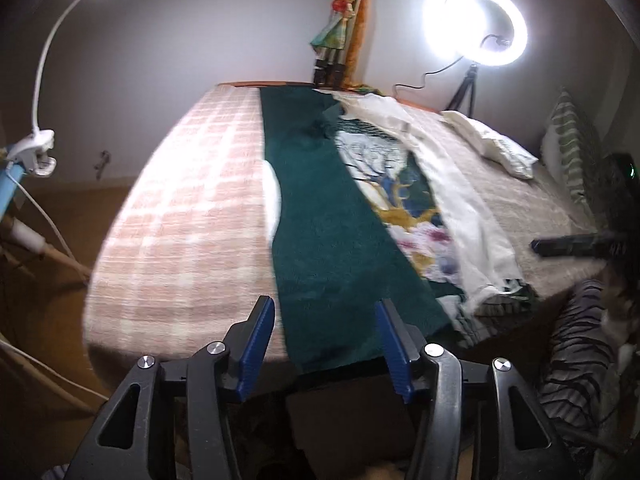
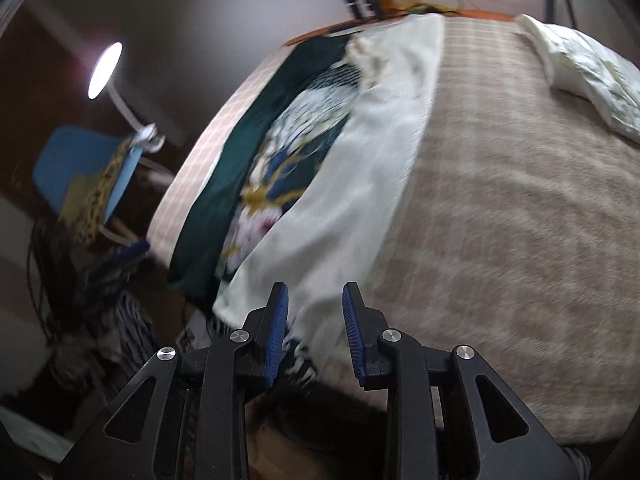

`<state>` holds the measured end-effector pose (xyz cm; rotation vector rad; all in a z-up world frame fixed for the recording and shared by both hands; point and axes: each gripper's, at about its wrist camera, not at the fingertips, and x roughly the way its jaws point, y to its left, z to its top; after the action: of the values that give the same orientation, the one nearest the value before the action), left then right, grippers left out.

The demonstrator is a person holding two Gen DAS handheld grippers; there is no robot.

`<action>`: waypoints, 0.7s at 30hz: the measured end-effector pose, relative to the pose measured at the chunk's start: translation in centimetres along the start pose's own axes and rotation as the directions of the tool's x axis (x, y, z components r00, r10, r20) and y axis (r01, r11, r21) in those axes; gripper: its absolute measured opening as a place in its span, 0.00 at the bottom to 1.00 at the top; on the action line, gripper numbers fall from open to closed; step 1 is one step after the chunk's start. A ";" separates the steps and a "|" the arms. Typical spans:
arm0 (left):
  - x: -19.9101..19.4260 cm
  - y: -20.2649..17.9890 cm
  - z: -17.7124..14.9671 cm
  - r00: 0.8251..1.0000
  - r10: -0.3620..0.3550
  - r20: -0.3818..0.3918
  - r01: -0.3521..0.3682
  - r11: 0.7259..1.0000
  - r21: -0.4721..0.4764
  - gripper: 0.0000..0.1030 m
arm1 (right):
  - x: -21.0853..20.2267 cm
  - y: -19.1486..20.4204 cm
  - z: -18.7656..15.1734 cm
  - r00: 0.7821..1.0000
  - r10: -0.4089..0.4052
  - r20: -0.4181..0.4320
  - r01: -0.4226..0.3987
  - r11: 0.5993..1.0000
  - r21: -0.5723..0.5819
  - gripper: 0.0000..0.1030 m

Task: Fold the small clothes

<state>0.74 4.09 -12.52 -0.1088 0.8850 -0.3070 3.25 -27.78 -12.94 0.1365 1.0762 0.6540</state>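
Left wrist view shows our left gripper [image 1: 324, 336] with its blue pads spread wide and nothing between them, hanging above the near edge of the bed [image 1: 168, 208]. Just ahead of it, a dark green cloth [image 1: 320, 216] stretches away in a long strip, with a patterned garment [image 1: 404, 200] and a white garment [image 1: 460, 196] lying alongside to its right. From the right wrist, our right gripper [image 2: 314, 324] has its pads parted with a narrow gap, empty, poised over the near end of the white garment; beige blanket [image 2: 520, 220] lies to its right.
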 end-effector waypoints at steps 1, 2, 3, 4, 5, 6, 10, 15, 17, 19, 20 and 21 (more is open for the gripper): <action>0.1 -0.4 0.0 1.000 -0.014 -0.003 0.014 1.000 0.011 0.51 | 0.5 0.7 -0.6 1.000 0.021 -0.007 -0.021 0.999 -0.040 0.26; 0.1 -0.9 0.0 1.000 -0.021 -0.006 0.021 0.999 0.026 0.51 | 0.9 1.2 -0.9 0.999 0.032 -0.013 -0.033 0.997 -0.071 0.26; 0.2 -1.5 0.0 1.000 -0.027 -0.008 0.027 0.999 0.045 0.51 | 1.1 1.6 -1.0 0.999 0.043 -0.016 -0.044 0.993 -0.105 0.26; 0.4 -2.0 0.0 0.999 -0.032 -0.011 0.032 0.998 0.057 0.51 | 1.4 2.2 -1.3 0.998 0.062 -0.024 -0.064 0.986 -0.153 0.26; 0.5 -2.5 0.0 0.999 -0.038 -0.014 0.039 0.997 0.069 0.51 | 1.6 2.6 -1.4 0.997 0.073 -0.034 -0.078 0.980 -0.185 0.26; 0.7 -3.0 -0.1 0.999 -0.050 -0.018 0.051 0.995 0.083 0.51 | 1.8 3.2 -1.5 0.995 0.082 -0.048 -0.091 0.972 -0.214 0.26; 1.1 -4.4 -0.4 0.997 -0.072 -0.041 0.077 0.989 0.129 0.49 | 3.2 4.5 -1.8 0.987 0.082 -0.141 -0.124 0.939 -0.321 0.26; 1.9 -5.9 -0.8 0.995 -0.070 -0.070 0.083 0.977 0.195 0.45 | 4.6 5.2 -2.1 0.978 -0.011 -0.209 -0.083 0.896 -0.437 0.26; 2.2 -6.1 -0.9 0.994 -0.070 -0.081 0.086 0.974 0.211 0.42 | 5.0 5.4 -2.3 0.971 -0.031 -0.236 -0.088 0.875 -0.475 0.26; 2.6 -6.3 -0.8 0.993 -0.073 -0.091 0.091 0.972 0.218 0.40 | 5.1 5.5 -2.5 0.968 -0.069 -0.242 -0.069 0.853 -0.518 0.26; 2.7 -6.4 -0.8 0.993 -0.075 -0.094 0.094 0.971 0.220 0.40 | 4.9 5.4 -2.5 0.968 -0.081 -0.239 -0.060 0.848 -0.527 0.26; 2.8 -6.5 -0.7 0.992 -0.078 -0.099 0.098 0.970 0.224 0.40 | 4.8 5.4 -2.3 0.967 -0.082 -0.243 -0.062 0.845 -0.532 0.27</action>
<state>0.40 -2.95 -13.64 0.0802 0.9290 -0.4977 0.47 -21.20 -15.58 -0.4551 1.0999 0.9611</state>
